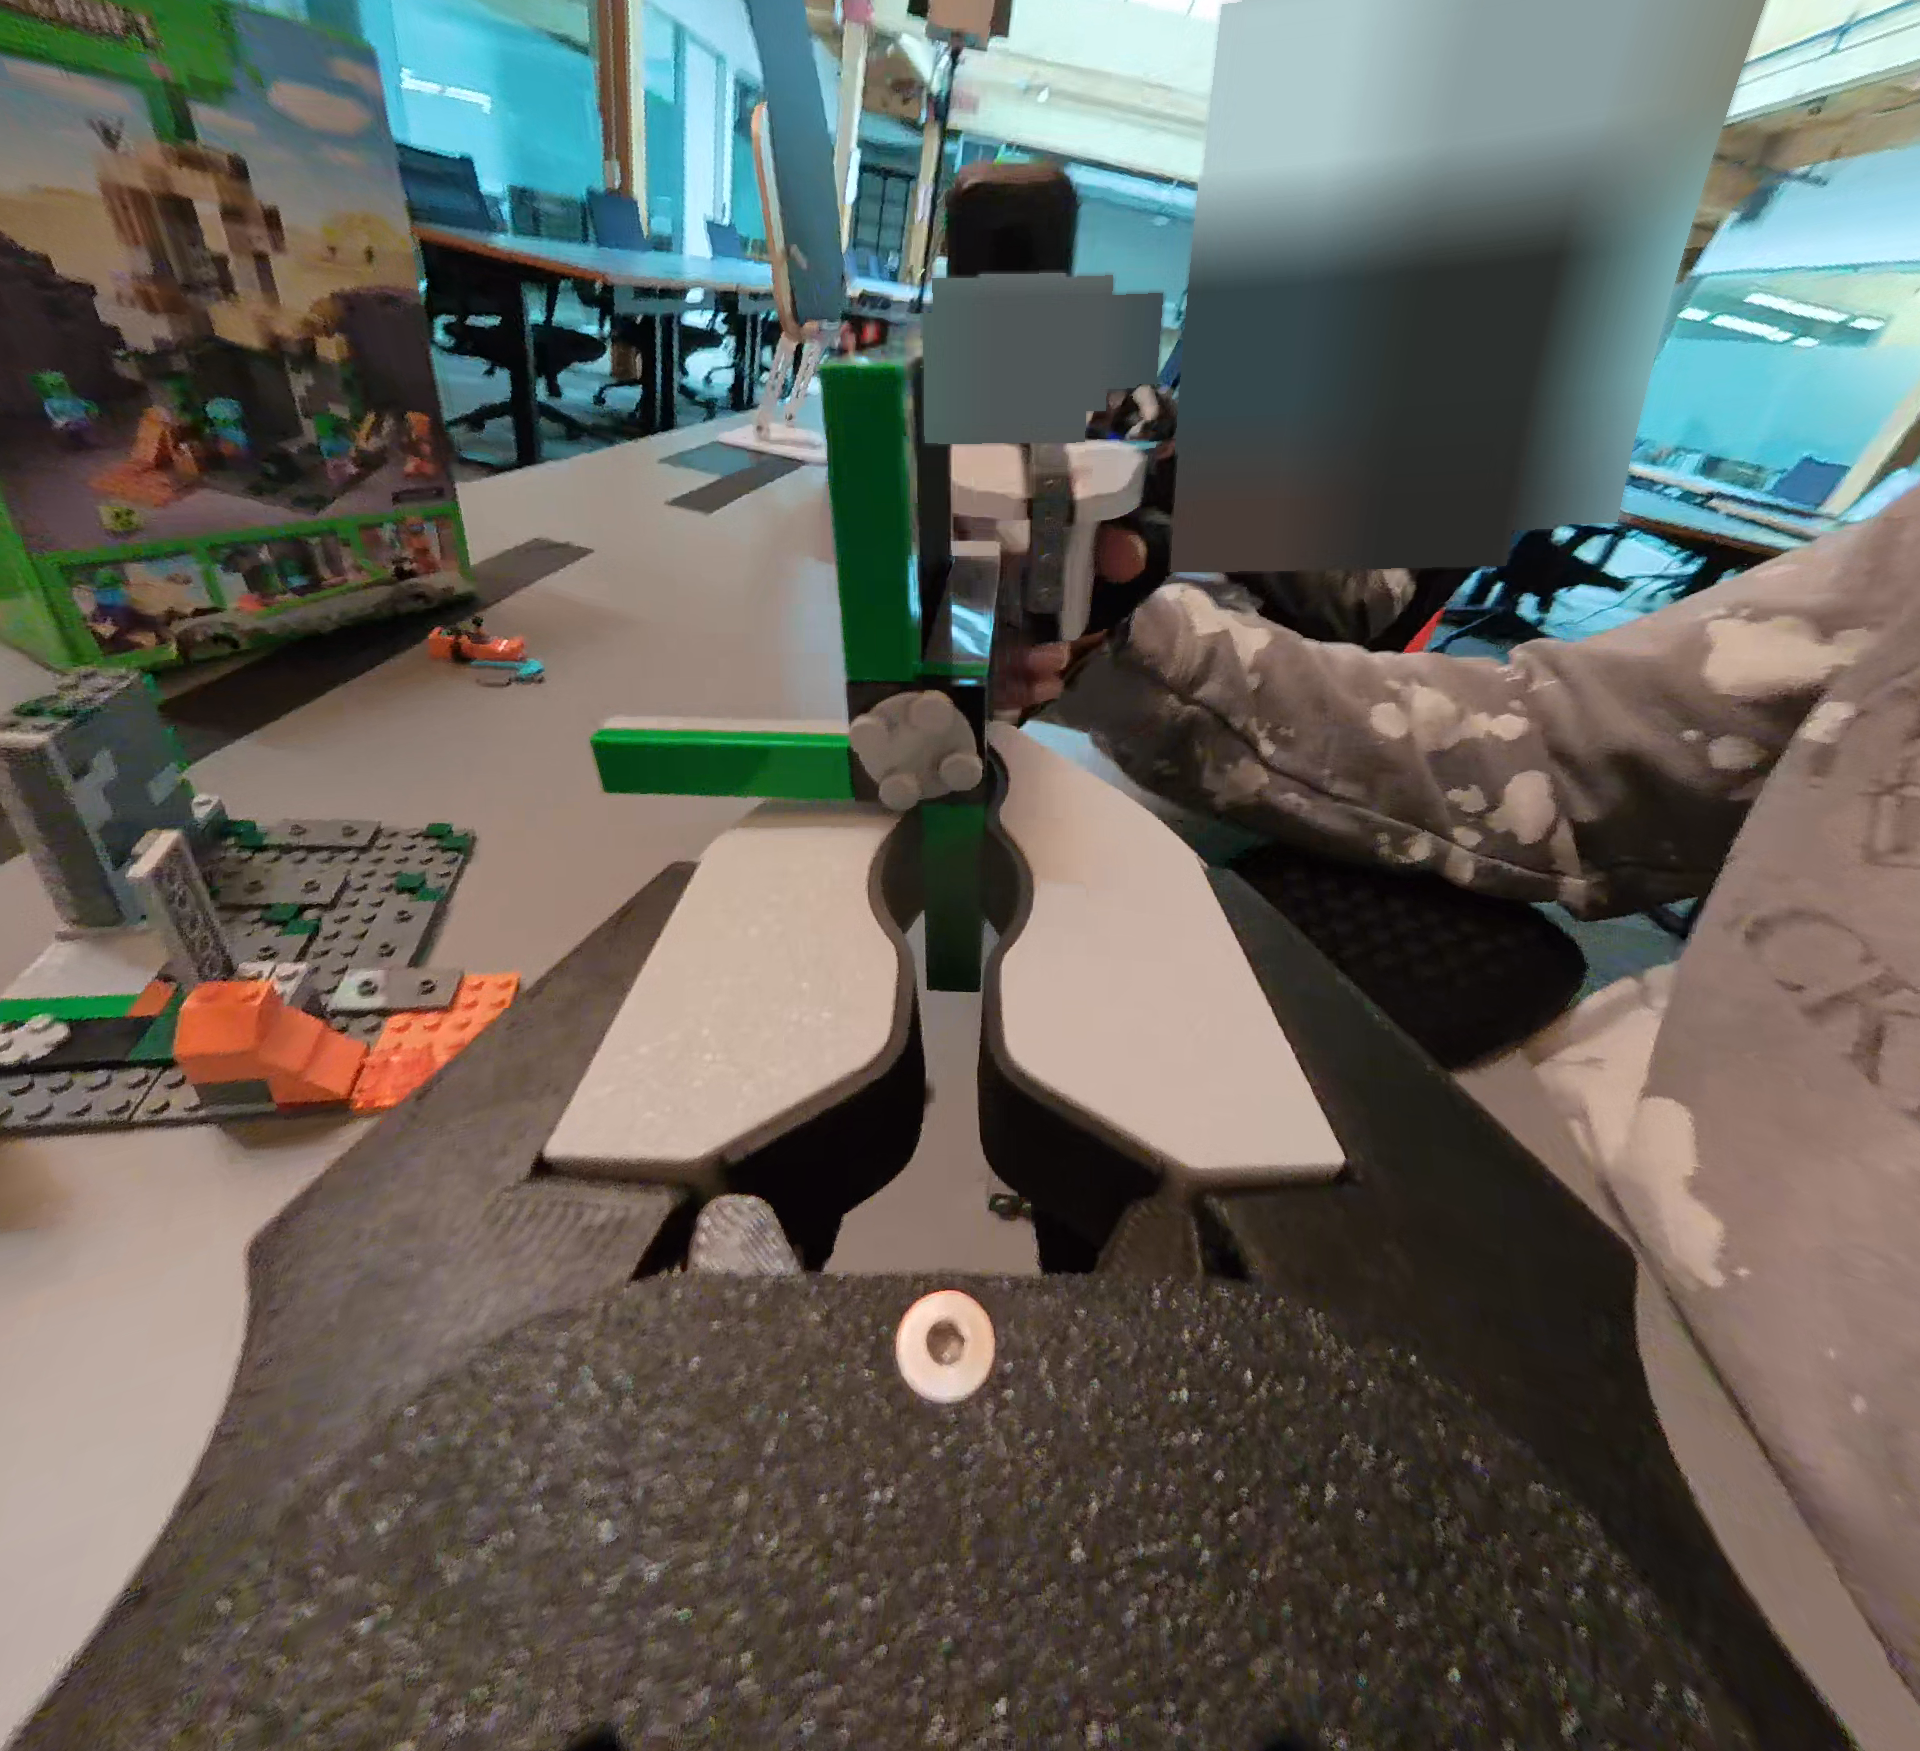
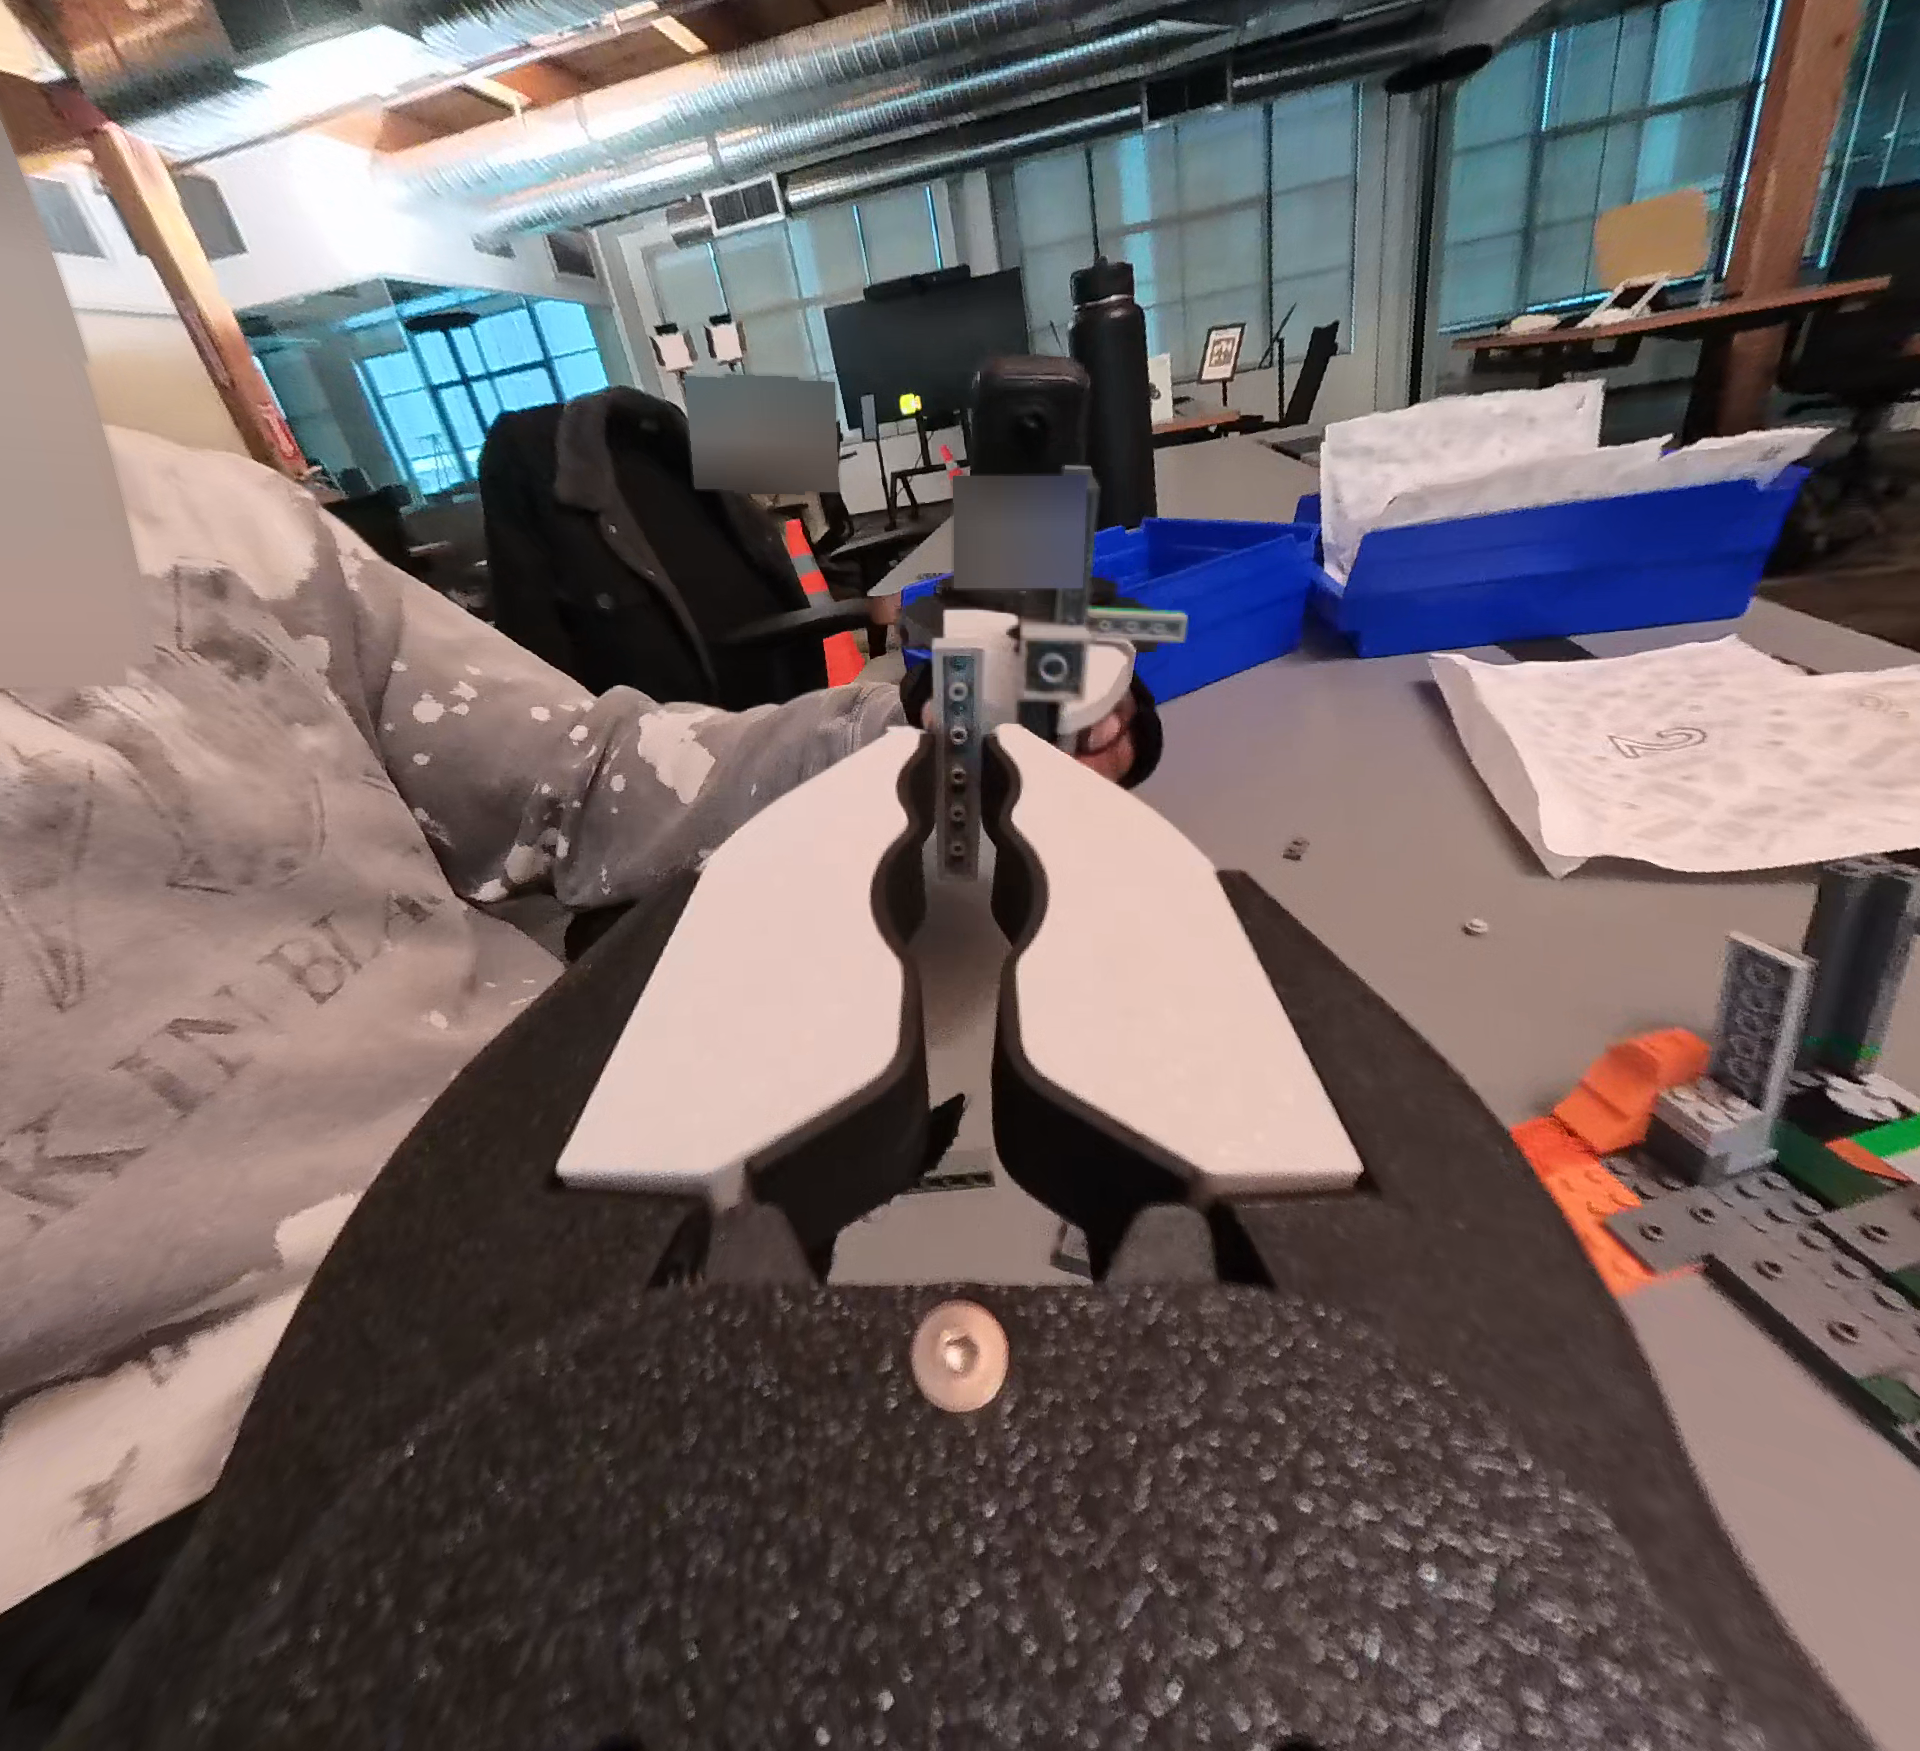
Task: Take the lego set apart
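My left gripper (image 1: 951, 797) is shut on a green lego plate piece (image 1: 868, 506), a cross of green plates with a black part and a grey round plate (image 1: 916, 751) at the joint, held upright above the table. My right gripper (image 2: 958, 751) is shut on a long grey lego plate (image 2: 958, 766) with its underside toward the camera. The two grippers face each other, tips nearly meeting. The right gripper (image 1: 1044, 538) shows just behind the green piece, and the left gripper (image 2: 1039, 673) just behind the grey plate. I cannot tell whether the two pieces are joined.
The lego build (image 1: 312, 912) with grey baseplates and orange bricks (image 1: 281, 1047) lies at the left and shows again in the right wrist view (image 2: 1766, 1182). The lego box (image 1: 208, 330) stands behind it. Blue bins (image 2: 1538, 579) and a paper bag (image 2: 1683, 756) sit farther off. A person's sleeve (image 1: 1455, 766) reaches in. About 8 cm separates my left fingertips from my right.
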Demonstrator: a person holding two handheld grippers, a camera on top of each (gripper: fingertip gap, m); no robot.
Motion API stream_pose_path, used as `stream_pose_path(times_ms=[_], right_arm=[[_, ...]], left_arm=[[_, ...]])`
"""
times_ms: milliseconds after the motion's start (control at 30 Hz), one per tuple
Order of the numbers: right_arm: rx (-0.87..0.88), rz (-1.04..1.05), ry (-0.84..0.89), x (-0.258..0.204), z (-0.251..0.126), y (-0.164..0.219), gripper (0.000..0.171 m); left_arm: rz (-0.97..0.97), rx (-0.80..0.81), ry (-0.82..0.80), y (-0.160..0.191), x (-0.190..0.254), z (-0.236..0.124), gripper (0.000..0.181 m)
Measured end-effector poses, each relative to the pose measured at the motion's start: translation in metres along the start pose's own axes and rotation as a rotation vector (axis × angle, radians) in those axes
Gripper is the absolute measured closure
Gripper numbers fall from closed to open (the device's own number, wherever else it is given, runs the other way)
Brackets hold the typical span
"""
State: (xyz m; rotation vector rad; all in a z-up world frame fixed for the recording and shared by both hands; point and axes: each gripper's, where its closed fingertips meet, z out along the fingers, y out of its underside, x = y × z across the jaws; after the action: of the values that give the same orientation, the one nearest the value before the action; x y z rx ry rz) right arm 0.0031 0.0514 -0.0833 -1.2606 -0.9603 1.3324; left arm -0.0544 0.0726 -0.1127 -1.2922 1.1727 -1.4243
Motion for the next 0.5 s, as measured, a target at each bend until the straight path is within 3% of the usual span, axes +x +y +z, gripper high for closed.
stream_pose_path(times_ms=[267,500], right_arm=[[-0.115,0.052,0.101,0.023,0.003,0.029,0.163],[-0.271,0.061,0.151,0.033,0.009,0.063,0.163]], left_arm=[[0.036,-0.311,-0.166,0.058,-0.029,0.005,0.176],[0.282,-0.717,-0.372,0.118,-0.062,-0.014,0.176]])
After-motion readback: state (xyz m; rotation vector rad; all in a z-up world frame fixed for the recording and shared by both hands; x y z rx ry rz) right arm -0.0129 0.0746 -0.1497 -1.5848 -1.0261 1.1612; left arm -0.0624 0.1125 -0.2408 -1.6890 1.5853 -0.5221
